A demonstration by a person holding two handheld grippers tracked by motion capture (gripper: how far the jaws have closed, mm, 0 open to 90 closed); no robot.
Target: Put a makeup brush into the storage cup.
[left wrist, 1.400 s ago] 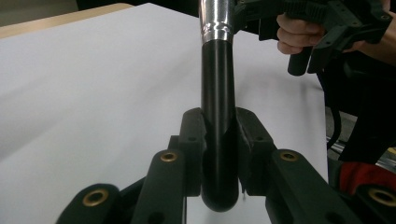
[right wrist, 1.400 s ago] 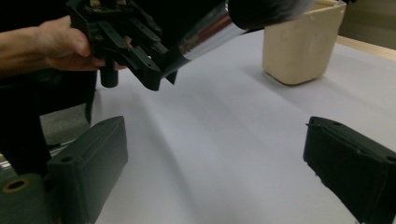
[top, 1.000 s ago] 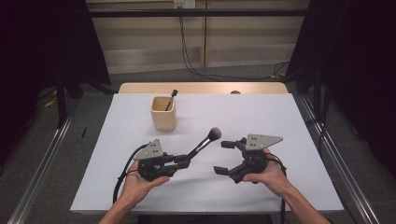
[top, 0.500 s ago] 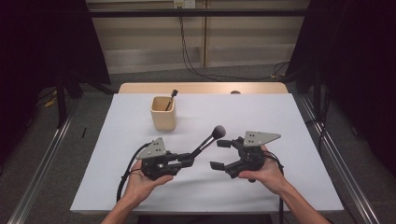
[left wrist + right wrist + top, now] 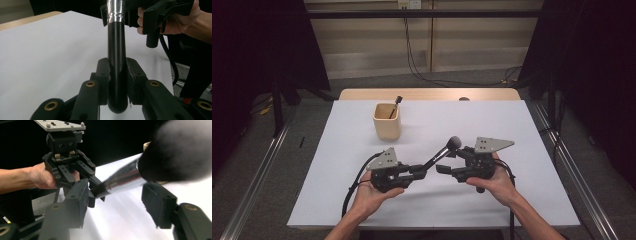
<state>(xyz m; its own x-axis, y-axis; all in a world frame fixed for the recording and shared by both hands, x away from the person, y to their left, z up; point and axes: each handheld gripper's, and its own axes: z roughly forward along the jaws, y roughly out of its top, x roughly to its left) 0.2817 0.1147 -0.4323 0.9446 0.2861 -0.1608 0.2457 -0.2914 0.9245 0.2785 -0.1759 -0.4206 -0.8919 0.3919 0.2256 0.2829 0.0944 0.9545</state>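
A makeup brush with a black handle, silver ferrule and dark fluffy head slants up to the right over the white table. My left gripper is shut on the handle's lower end, the jaws pressed on both sides. My right gripper faces it; its jaws have just been closing, and they stand either side of the ferrule and head with a gap on the right side.
A tan cup with another brush leaning in it stands at the back left of the table. A wooden strip runs along the far edge. Cables trail from both grippers toward the front edge.
The right gripper's jaws have narrowed from wide apart to close around the brush's upper end. The left hand has carried the brush slightly to the right.
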